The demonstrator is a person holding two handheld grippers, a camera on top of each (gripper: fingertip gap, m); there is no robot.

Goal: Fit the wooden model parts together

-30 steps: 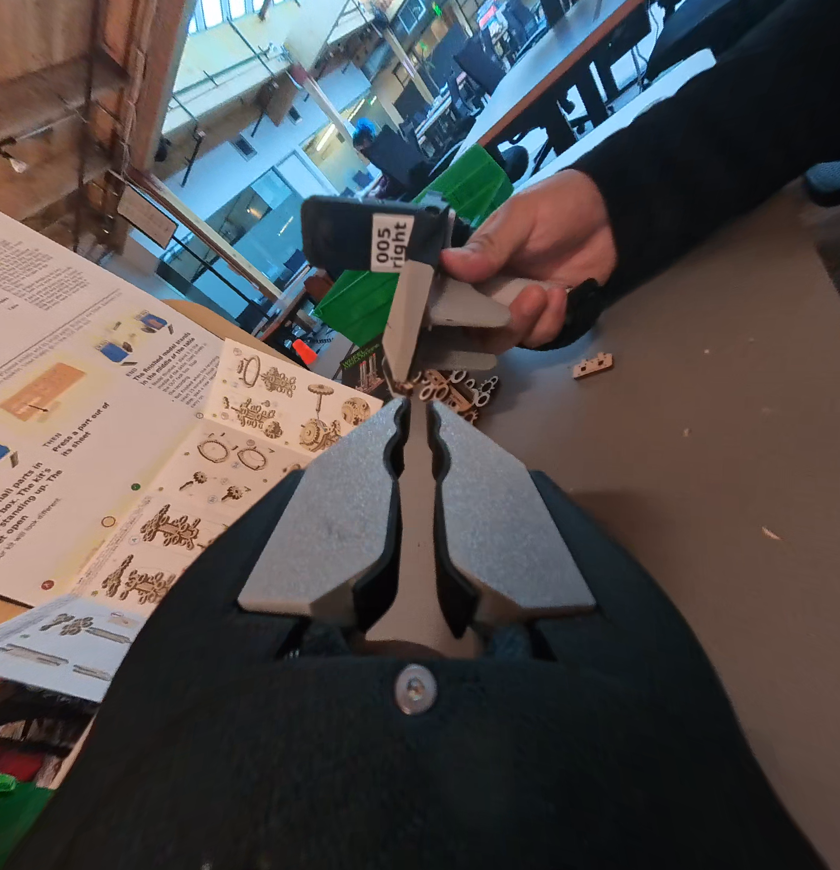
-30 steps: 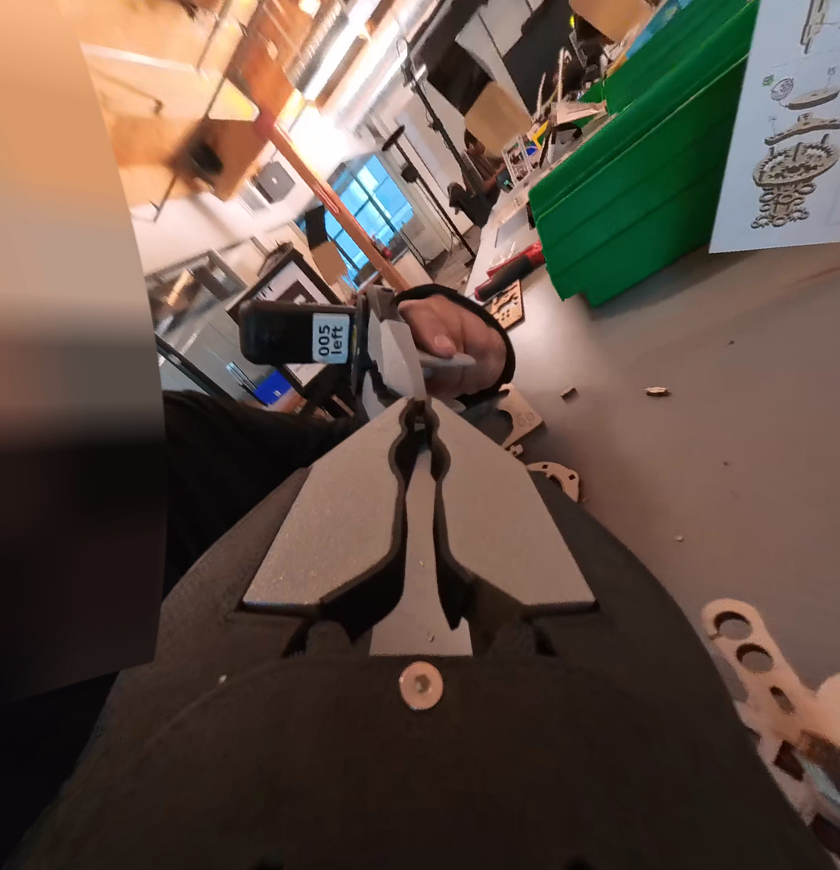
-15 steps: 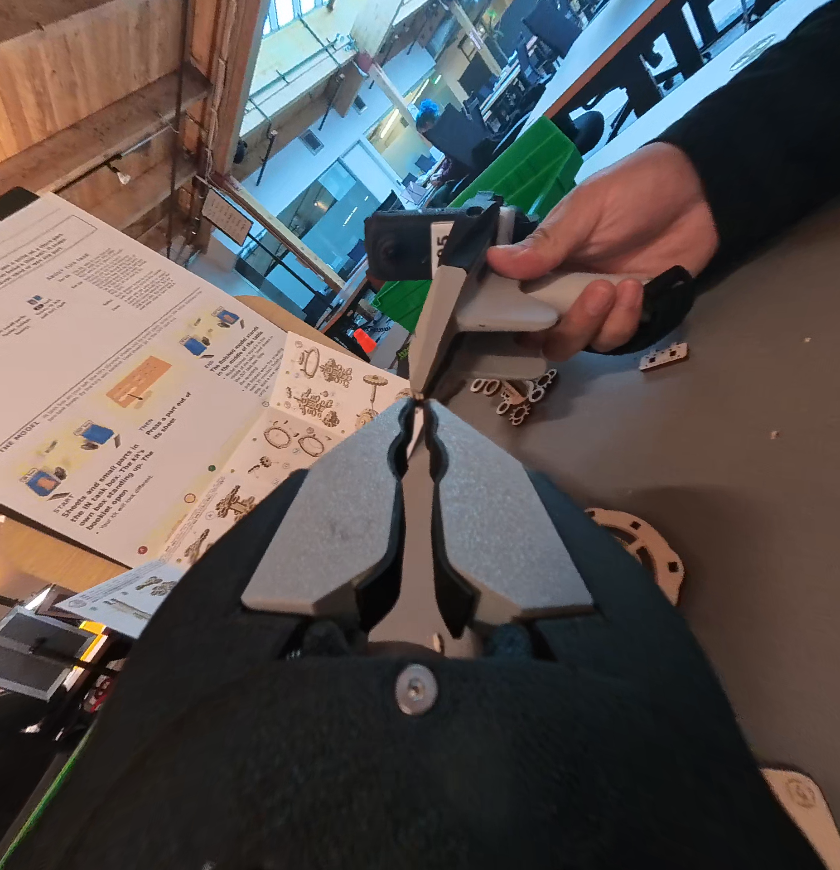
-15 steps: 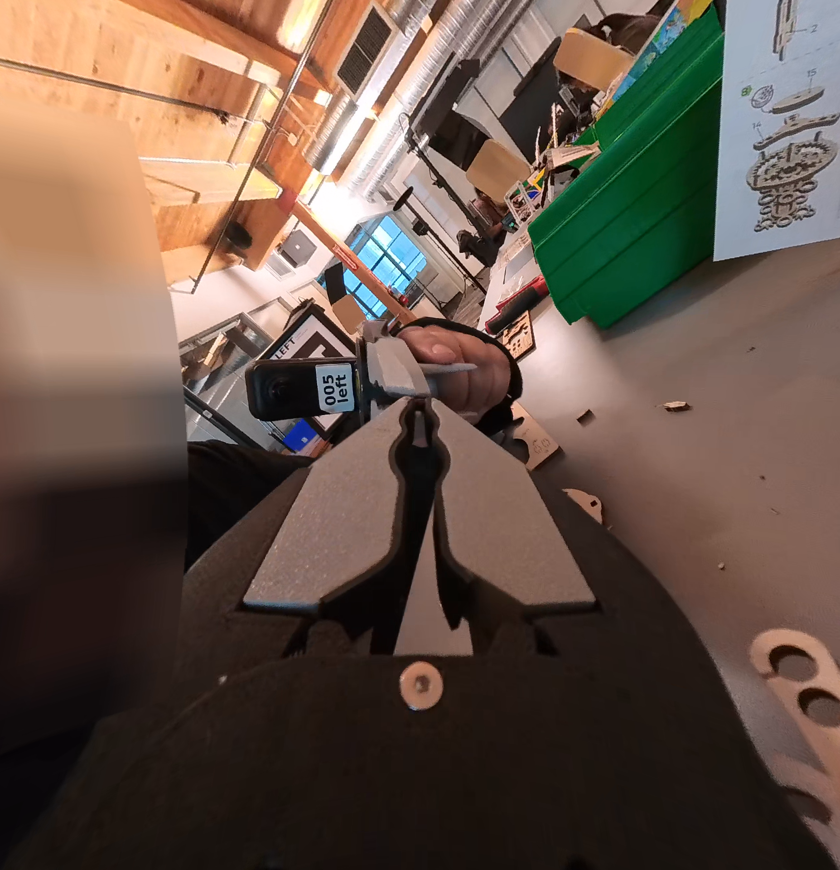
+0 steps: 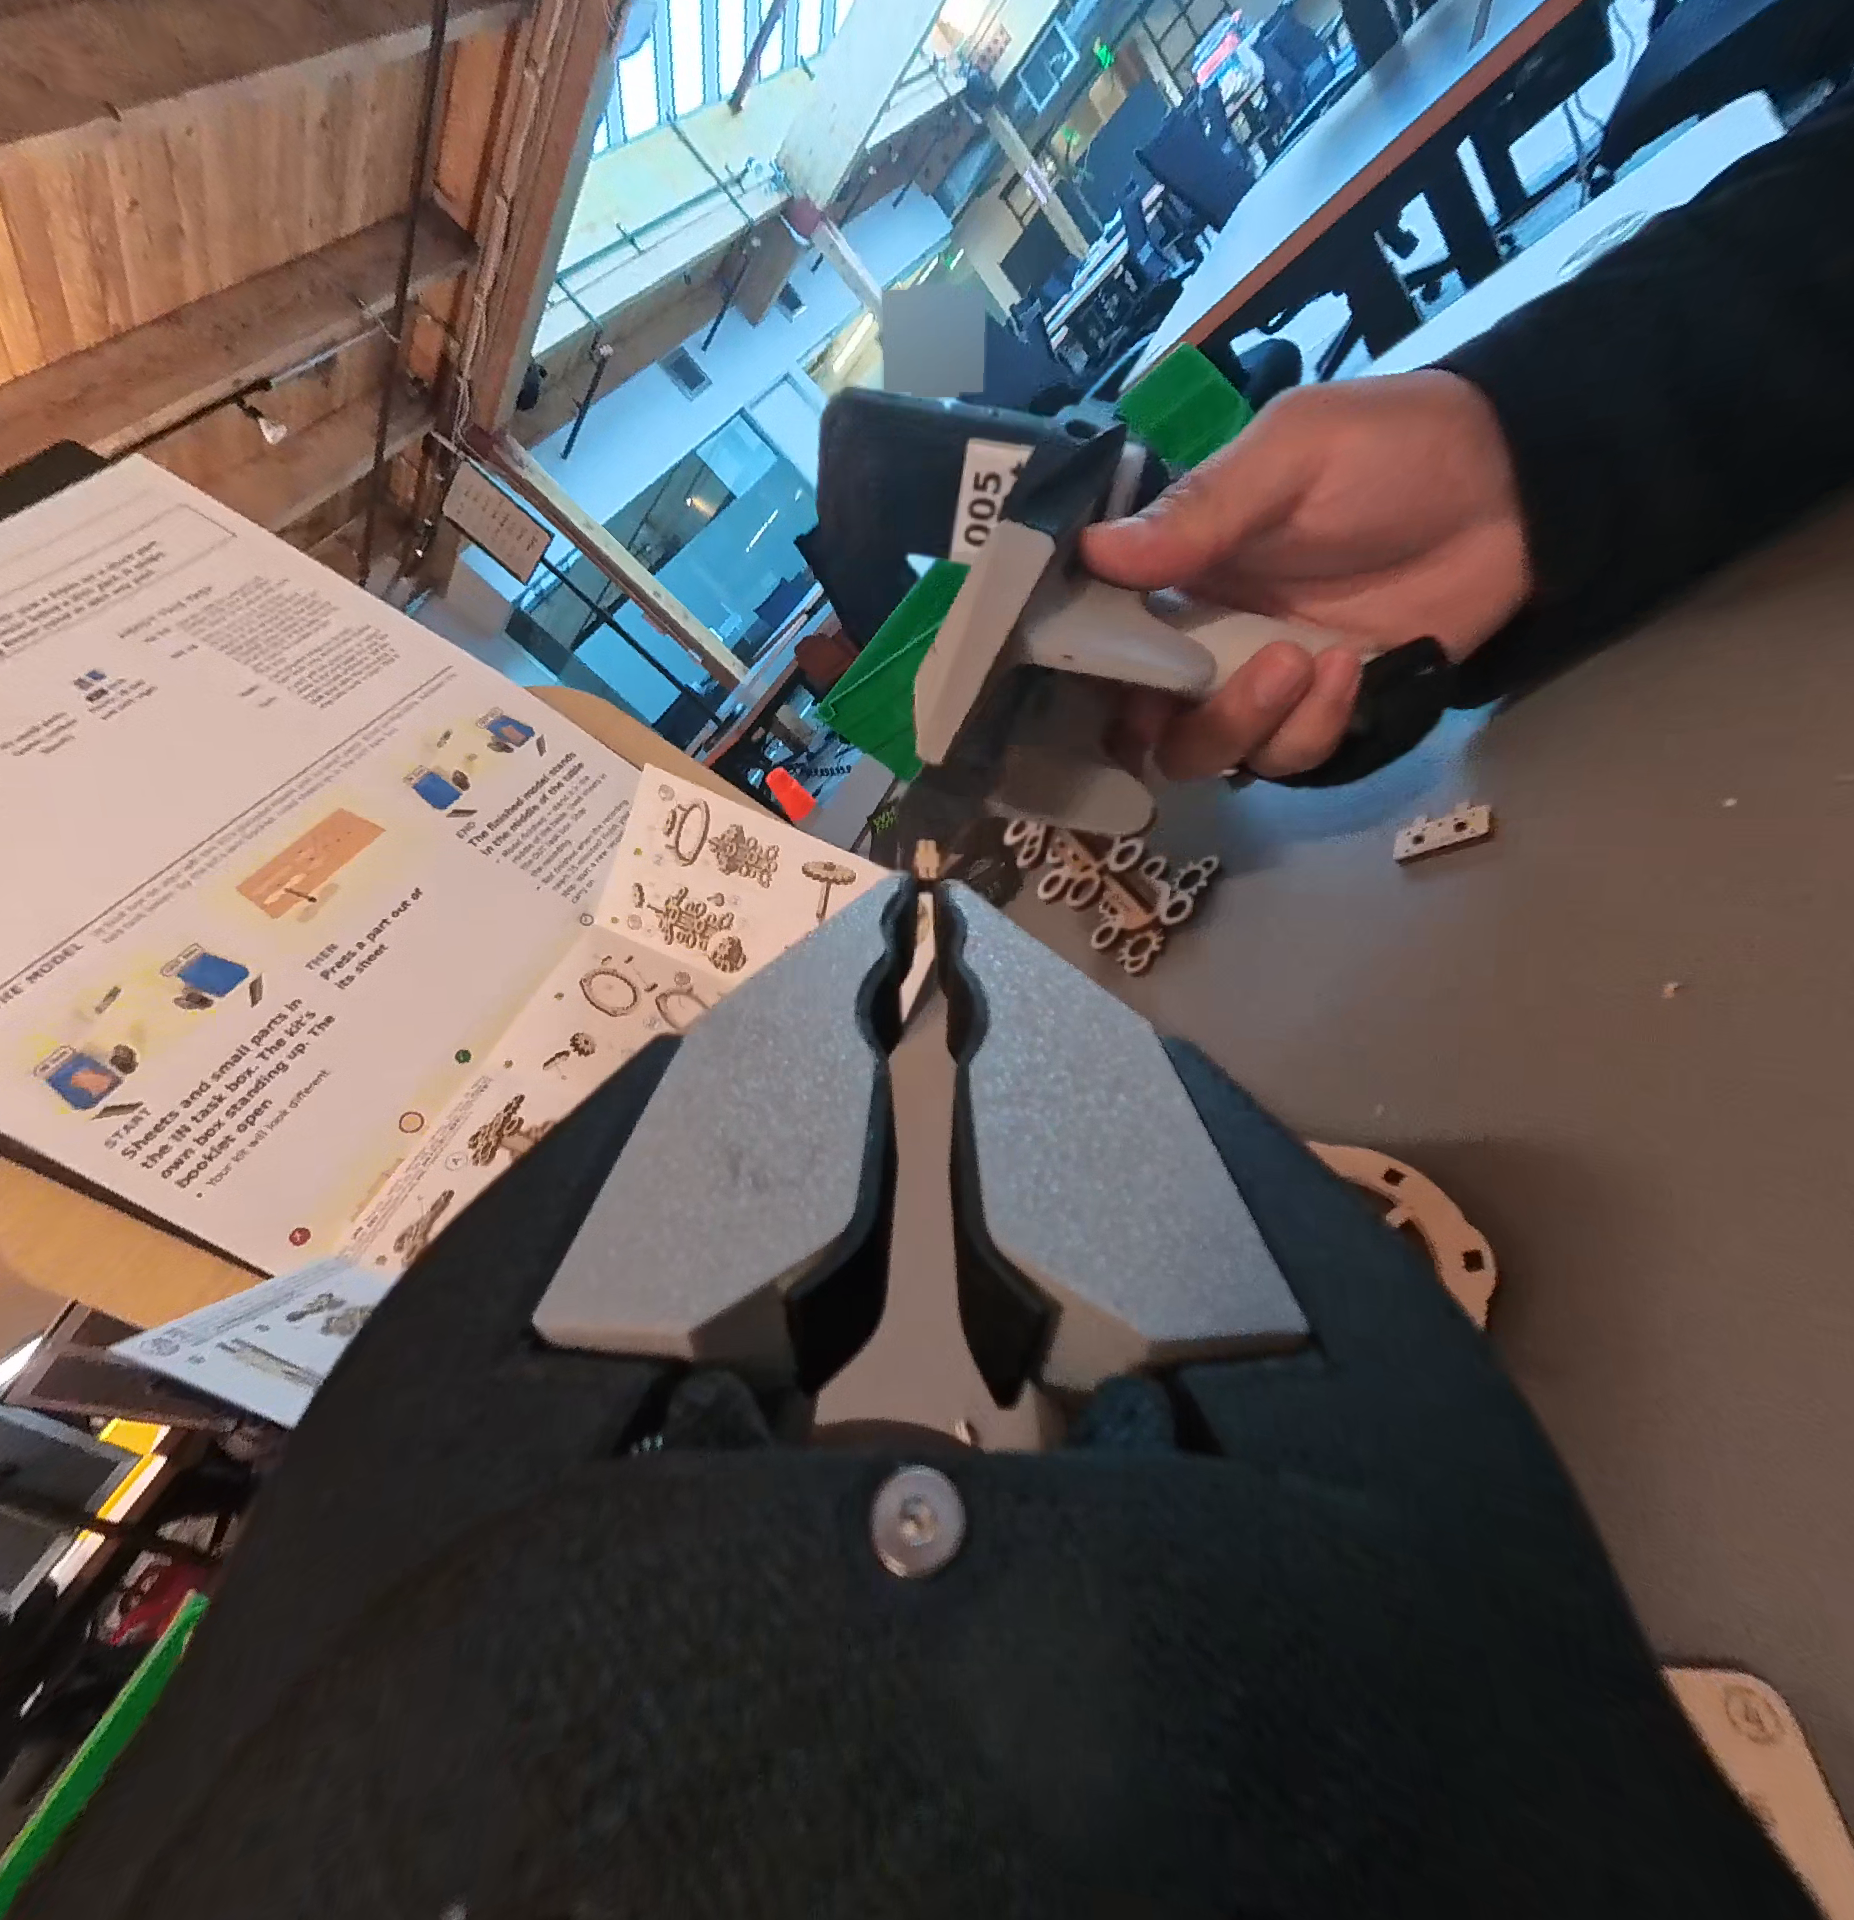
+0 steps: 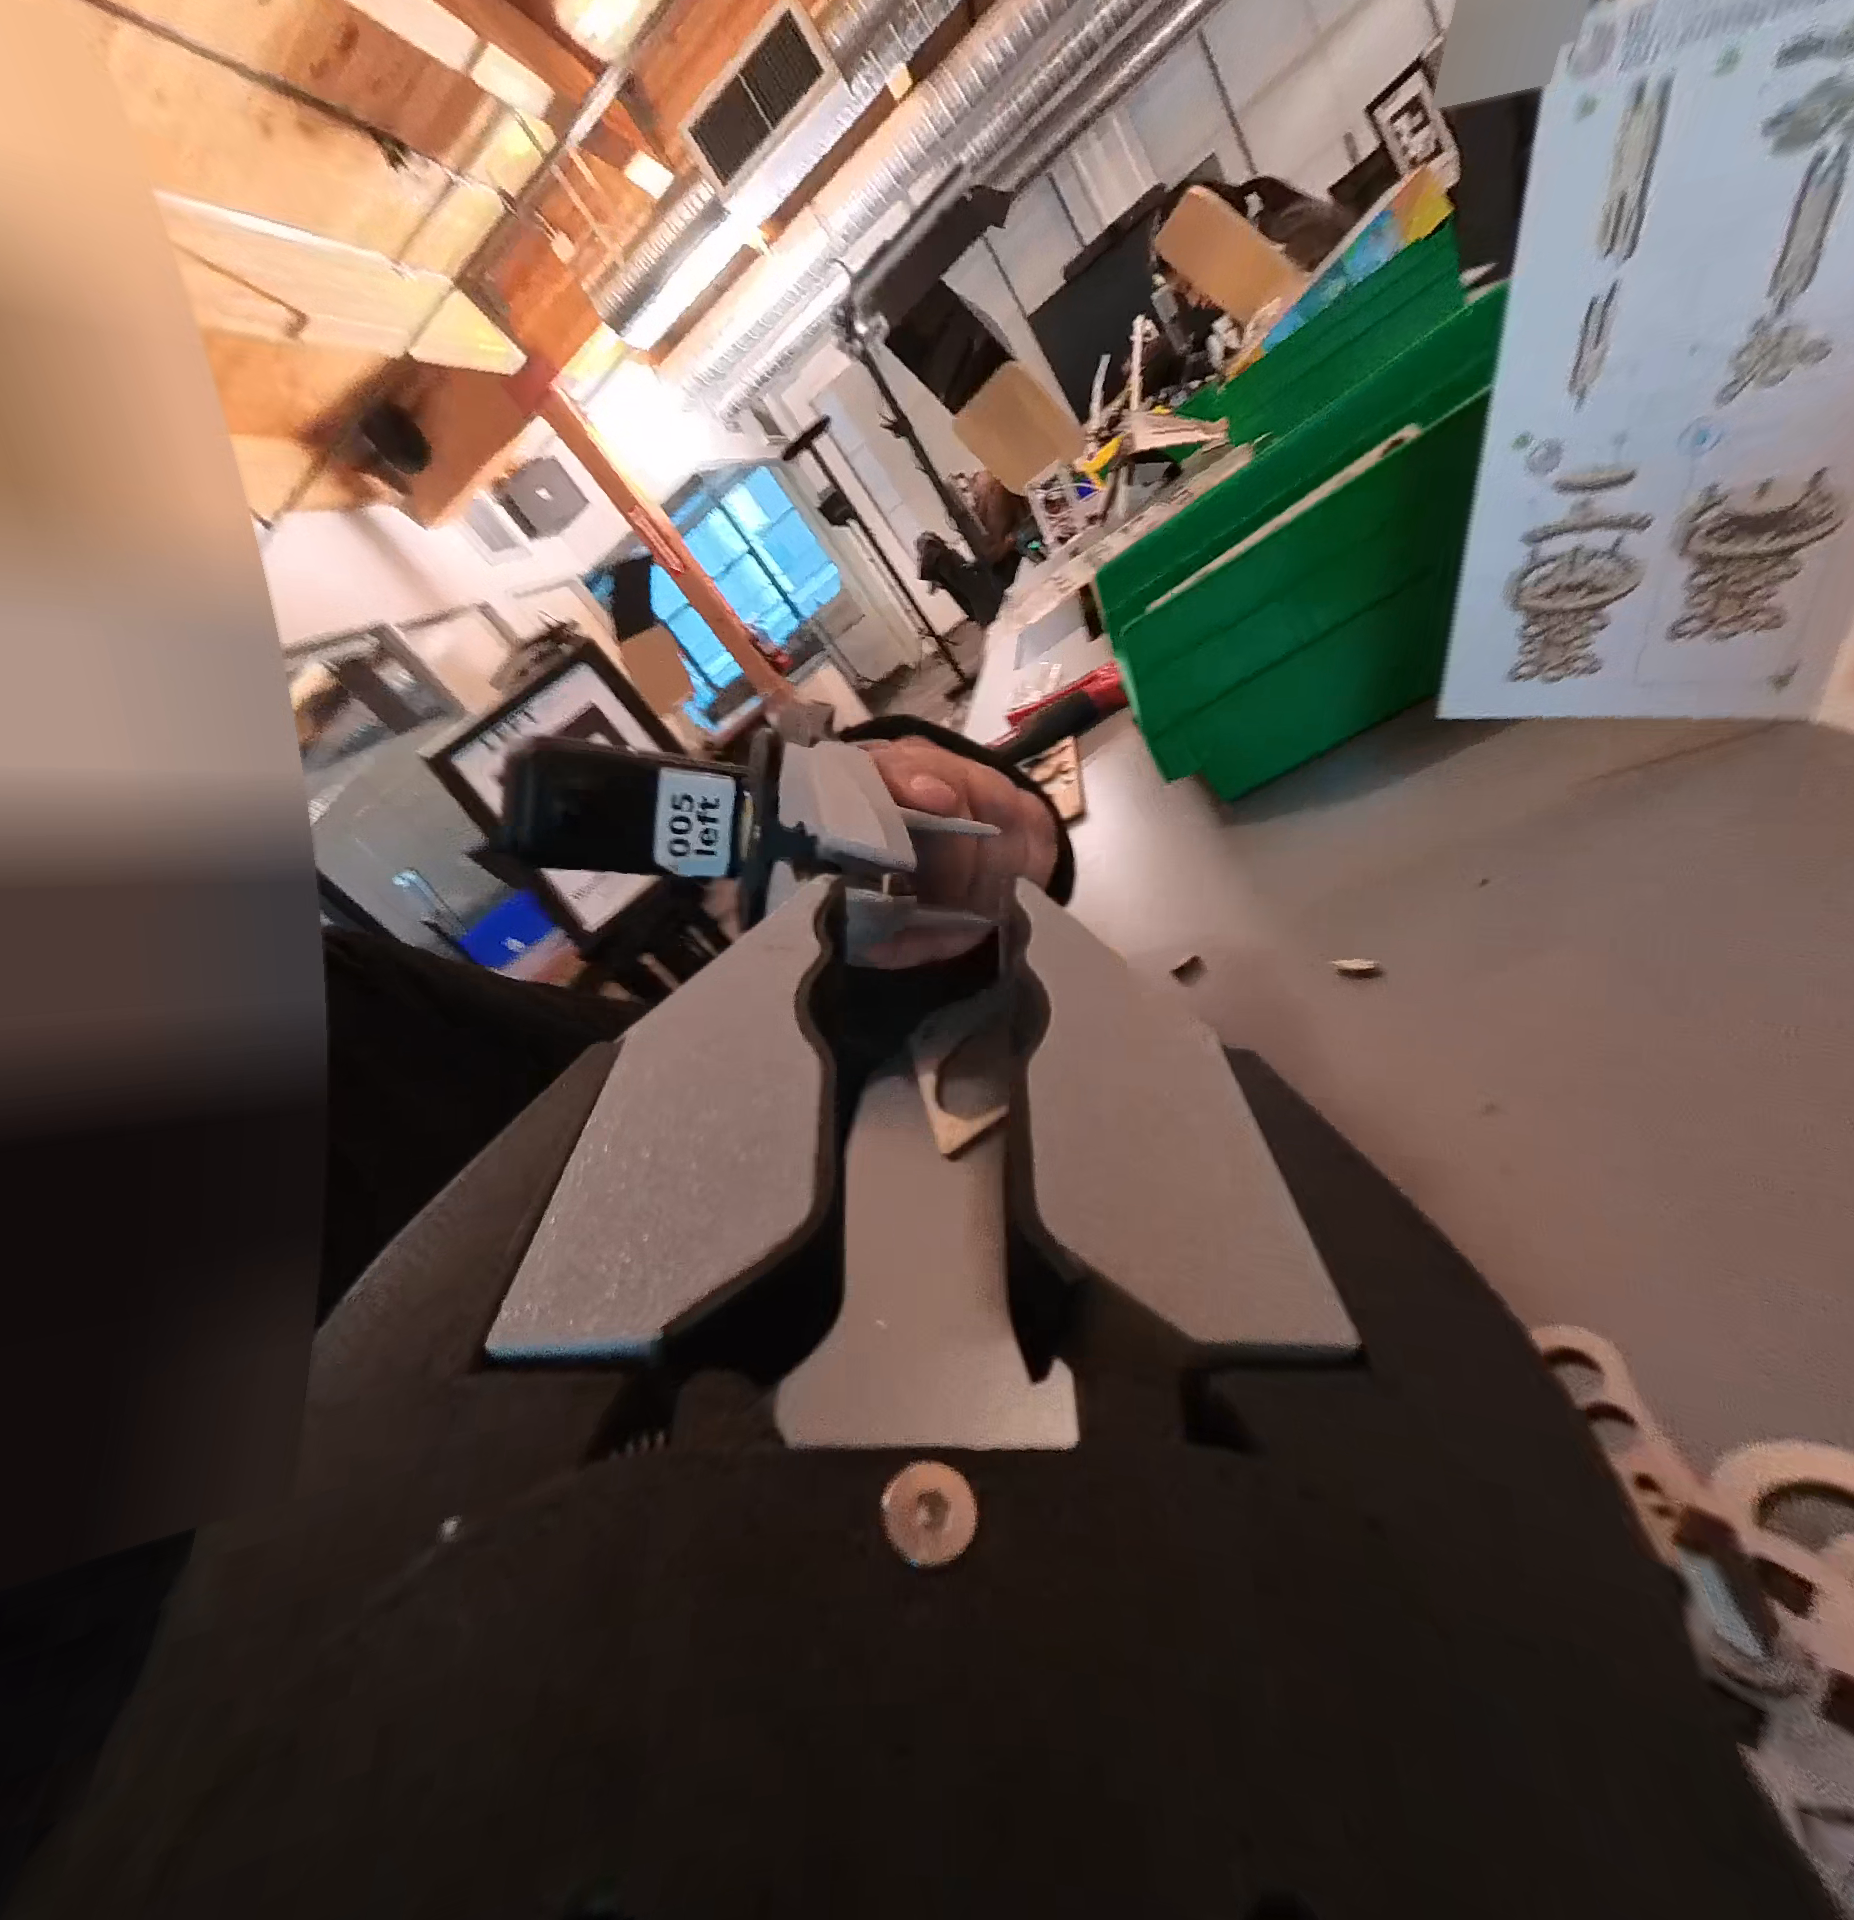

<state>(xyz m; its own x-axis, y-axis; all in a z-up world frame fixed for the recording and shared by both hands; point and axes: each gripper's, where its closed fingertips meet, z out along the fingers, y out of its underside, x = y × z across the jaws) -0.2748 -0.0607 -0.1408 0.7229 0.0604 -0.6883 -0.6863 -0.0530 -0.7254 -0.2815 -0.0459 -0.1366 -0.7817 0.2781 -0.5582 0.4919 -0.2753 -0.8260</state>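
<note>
My left gripper [image 5: 928, 899] is shut, with a tiny pale wooden part [image 5: 924, 858] pinched at its tips. It is raised above the grey table [image 5: 1577, 1039]. My right gripper [image 6: 918, 925] is open and empty. It faces the left gripper [image 6: 871, 873], tip to tip and close. In the left wrist view the right gripper [image 5: 964, 779] is held in a hand just beyond the left tips. A wooden gear assembly [image 5: 1110, 894] lies on the table under it. A flat wooden piece [image 6: 964, 1081] shows between the right fingers, down on the table.
Instruction sheets [image 5: 227, 883] and a parts booklet [image 5: 715, 914] lie to the left. A small wooden block [image 5: 1442, 831], a round wooden ring [image 5: 1422, 1236] and a holed wooden part [image 6: 1785, 1538] are on the table. Green bins [image 6: 1297, 603] stand behind. Only a small space, under 4 cm, lies between the two pairs of fingers.
My right gripper has opened; it was shut one second and half a second ago. Both grippers have risen and tilted a little. The left gripper stays shut.
</note>
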